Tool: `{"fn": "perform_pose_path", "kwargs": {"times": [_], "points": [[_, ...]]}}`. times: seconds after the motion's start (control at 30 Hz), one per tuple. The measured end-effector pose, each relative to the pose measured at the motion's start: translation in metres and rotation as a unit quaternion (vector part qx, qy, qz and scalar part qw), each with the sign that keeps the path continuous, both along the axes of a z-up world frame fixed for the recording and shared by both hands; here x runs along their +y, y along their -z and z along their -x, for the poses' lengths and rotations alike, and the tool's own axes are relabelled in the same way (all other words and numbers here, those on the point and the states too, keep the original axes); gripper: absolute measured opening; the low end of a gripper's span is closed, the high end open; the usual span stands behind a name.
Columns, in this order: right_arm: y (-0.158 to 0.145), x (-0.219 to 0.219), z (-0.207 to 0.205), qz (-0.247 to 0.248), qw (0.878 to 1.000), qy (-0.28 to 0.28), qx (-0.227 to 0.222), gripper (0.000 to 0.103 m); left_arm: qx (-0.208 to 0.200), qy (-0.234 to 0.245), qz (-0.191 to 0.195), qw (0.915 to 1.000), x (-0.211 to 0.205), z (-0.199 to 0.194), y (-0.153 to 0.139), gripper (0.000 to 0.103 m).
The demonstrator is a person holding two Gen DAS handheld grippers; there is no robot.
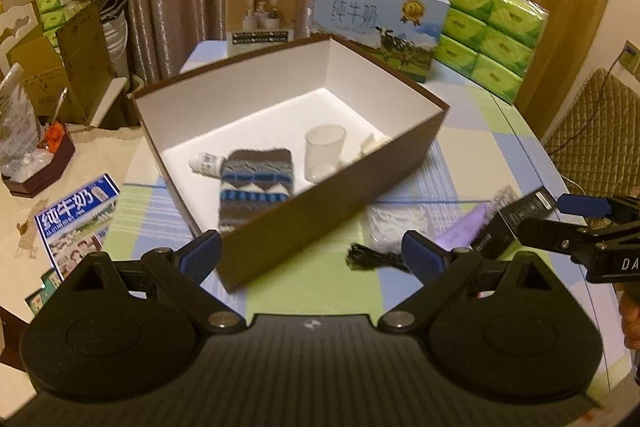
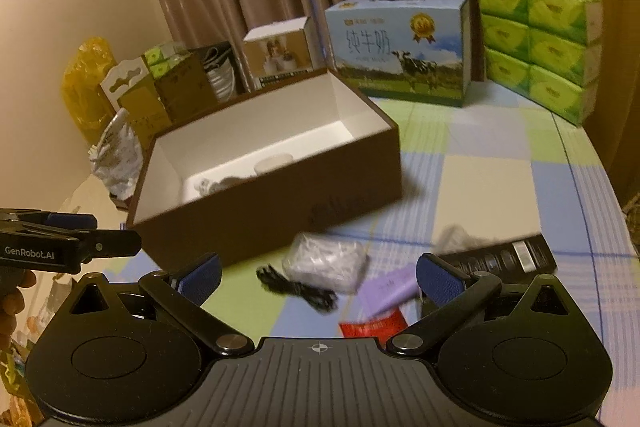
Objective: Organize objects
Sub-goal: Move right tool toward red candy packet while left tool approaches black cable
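A brown box (image 1: 340, 183) (image 2: 280, 203) with a white inside stands open on the checked tablecloth. In it lie a striped knitted sock (image 1: 256, 183), a small white tube (image 1: 206, 163), a clear plastic cup (image 1: 324, 153) and a white scrap. In front of the box lie a clear plastic packet (image 2: 326, 261), a black cord (image 2: 296, 289), a purple tube (image 2: 390, 289), a long black box (image 2: 500, 259) and a red packet (image 2: 374, 325). My left gripper (image 1: 312, 257) is open and empty near the box's front corner. My right gripper (image 2: 318, 277) is open and empty above the loose items.
A blue milk carton (image 1: 380, 21), a small photo box (image 1: 262, 9) and stacked green tissue packs (image 1: 490, 35) stand at the table's back. A milk leaflet (image 1: 74, 223) and a small tray of clutter (image 1: 38, 163) are at the left. A chair (image 1: 596, 131) stands at the right.
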State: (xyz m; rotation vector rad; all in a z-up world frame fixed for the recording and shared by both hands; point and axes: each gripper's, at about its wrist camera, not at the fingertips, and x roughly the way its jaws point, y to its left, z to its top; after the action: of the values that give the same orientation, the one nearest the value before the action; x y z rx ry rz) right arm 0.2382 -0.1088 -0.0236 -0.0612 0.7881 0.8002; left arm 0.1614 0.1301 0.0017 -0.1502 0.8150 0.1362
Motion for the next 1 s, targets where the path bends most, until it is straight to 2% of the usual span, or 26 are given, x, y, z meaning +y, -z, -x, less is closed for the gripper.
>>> {"fn": "perform_pose_path", "kwargs": {"times": [0.67, 1.0], "points": [[0.033, -0.049, 0.011, 0.043, 0.997, 0.047, 0.042, 0.101, 0.047, 0.029, 0.005, 0.9984, -0.044, 0.01, 0.037, 0.095], [0.048, -0.046, 0.005, 0.047, 0.995, 0.063, 0.062, 0.1, 0.065, 0.038, 0.001, 0.9971, -0.054, -0.001, 0.058, 0.094]]}}
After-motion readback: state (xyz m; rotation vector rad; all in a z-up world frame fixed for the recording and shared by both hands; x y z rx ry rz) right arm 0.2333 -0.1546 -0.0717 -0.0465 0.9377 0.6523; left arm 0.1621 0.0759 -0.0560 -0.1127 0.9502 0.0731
